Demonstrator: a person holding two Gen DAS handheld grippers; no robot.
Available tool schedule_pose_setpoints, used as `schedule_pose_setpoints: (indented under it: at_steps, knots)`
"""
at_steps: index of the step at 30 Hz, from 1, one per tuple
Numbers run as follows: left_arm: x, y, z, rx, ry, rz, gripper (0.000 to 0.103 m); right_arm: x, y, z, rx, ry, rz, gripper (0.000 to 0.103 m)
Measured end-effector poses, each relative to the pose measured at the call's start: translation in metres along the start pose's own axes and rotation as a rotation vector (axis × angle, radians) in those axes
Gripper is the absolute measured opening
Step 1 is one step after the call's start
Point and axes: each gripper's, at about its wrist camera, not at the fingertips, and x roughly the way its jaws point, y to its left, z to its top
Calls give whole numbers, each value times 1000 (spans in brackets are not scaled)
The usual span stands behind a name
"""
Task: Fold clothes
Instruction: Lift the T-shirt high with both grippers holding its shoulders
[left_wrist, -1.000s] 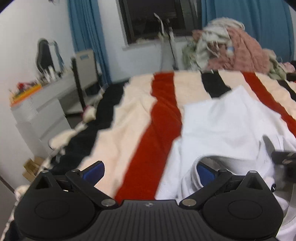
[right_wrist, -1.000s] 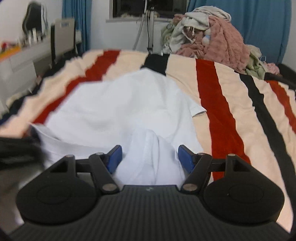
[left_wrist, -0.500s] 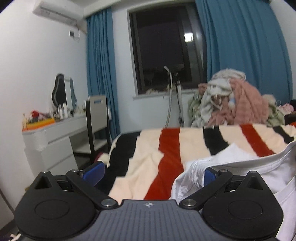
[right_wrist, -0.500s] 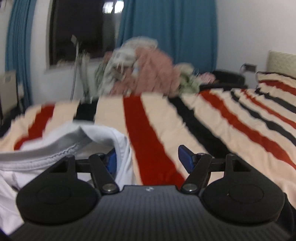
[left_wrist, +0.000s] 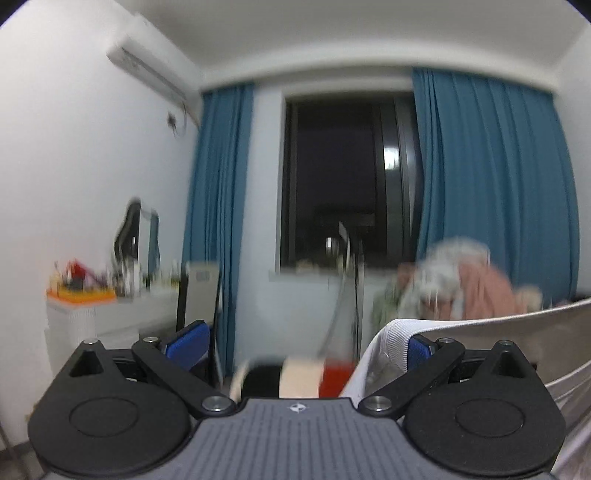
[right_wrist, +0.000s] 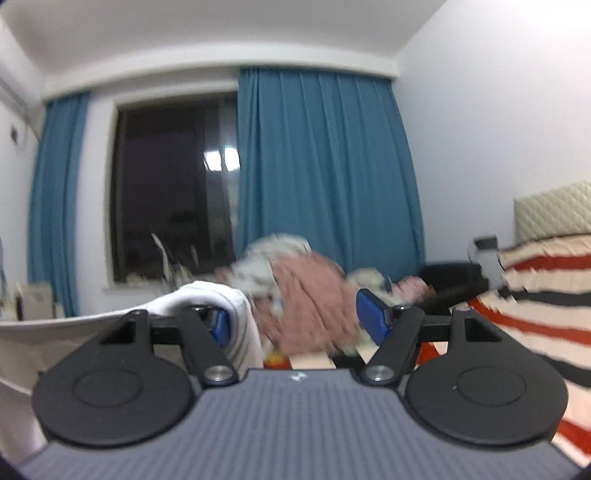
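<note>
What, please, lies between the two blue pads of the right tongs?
In the right wrist view, mostly the blurred pink clothes pile; the white shirt drapes over only the left pad.

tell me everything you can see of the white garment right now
The white garment looks like soft knit cotton with a ribbed band at its edge. It is lifted off the bed, its top edge stretched taut between the two grippers. In the left wrist view it drapes over the right finger of the left gripper; in the right wrist view it wraps over the left finger of the right gripper. Both grippers' jaws stand wide apart. Its lower part hangs out of view.
</note>
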Motion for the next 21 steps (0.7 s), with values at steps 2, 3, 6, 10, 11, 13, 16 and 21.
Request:
schedule_pose_setpoints:
  at_steps: [2,3,6,10,11,13,16,21]
  knots:
    - [-18,6,44,-13,-105,10,103,-12,0,42,19,-67,31,70]
    - [-27,8,66,-19,-159,15,103,-19,-1,64,27,-97,46,70]
    - [-55,14,131,-35,-281,0,103,-38,-3,130,50,-166,74,70]
    - [-86,22,207,-74,-366,-59,103,-68,-7,207,62,-256,83,71]
    - [-92,24,221,-83,-371,-77,103,-76,-9,224,64,-275,87,71]
    - [-102,26,241,-93,-372,-112,103,-88,-15,253,64,-305,98,71]
    - [-110,24,254,-95,-363,-159,103,-94,-23,269,54,-325,103,71]
    - [-113,18,264,-97,-331,-222,103,-90,-33,277,18,-312,101,72]
